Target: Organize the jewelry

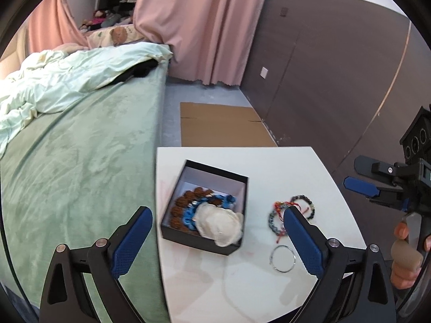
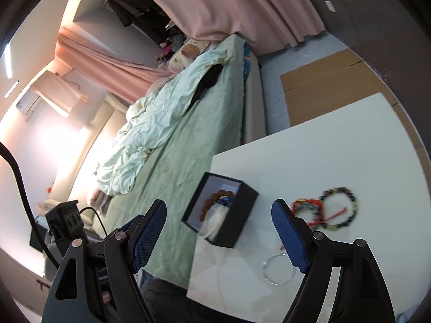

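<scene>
A black open box [image 1: 204, 207] sits on the white table [image 1: 269, 167]. Inside lie a brown bead bracelet [image 1: 186, 200], a blue bracelet [image 1: 194, 212] and a cream pouch [image 1: 219, 224]. To its right lie colourful woven and dark beaded bracelets [image 1: 292, 211] and a thin silver bangle [image 1: 282, 258]. My left gripper [image 1: 215, 215] is open above the box, empty. My right gripper [image 2: 219, 212] is open, empty, above the box [image 2: 221, 212]; the bracelets [image 2: 326, 211] and bangle [image 2: 278, 269] lie beside it. The right gripper also shows in the left wrist view [image 1: 361, 177].
A bed with a green sheet [image 1: 80, 167] and pale duvet [image 1: 67, 80] touches the table's left edge. Flat cardboard [image 1: 223, 123] lies on the floor beyond the table. Pink curtains [image 1: 199, 27] and a dark wall [image 1: 323, 67] stand behind.
</scene>
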`<state>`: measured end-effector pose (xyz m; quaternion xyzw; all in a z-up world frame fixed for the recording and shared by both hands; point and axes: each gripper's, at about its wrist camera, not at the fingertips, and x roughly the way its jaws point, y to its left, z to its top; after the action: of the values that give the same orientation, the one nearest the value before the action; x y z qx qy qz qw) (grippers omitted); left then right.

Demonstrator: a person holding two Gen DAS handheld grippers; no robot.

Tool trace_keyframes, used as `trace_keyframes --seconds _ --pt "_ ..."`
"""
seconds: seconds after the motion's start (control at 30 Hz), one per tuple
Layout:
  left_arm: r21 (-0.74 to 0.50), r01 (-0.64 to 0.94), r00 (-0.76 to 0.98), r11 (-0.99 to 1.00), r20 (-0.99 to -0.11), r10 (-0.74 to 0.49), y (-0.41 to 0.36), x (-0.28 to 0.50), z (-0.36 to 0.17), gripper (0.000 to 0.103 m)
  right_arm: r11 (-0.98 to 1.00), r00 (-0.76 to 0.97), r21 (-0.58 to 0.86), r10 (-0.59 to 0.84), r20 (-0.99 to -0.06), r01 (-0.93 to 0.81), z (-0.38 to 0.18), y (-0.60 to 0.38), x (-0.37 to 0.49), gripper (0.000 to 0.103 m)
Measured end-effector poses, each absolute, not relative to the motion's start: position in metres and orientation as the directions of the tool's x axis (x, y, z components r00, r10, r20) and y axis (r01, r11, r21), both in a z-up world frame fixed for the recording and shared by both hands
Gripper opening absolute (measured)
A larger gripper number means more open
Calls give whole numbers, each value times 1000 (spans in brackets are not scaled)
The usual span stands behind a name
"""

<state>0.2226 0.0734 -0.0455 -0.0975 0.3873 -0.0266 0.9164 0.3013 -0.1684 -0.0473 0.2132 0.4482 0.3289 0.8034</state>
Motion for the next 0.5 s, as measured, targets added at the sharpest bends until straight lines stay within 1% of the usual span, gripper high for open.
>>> trace_keyframes --seconds 0.2,0.5 --pt "-164 -1 682 986 -722 -119 45 223 -52 98 718 380 615 695 -611 -326 -53 -194 302 81" --pt "-164 55 643 985 -749 -160 9 220 -71 98 746 351 581 666 -659 -326 -70 -224 301 81"
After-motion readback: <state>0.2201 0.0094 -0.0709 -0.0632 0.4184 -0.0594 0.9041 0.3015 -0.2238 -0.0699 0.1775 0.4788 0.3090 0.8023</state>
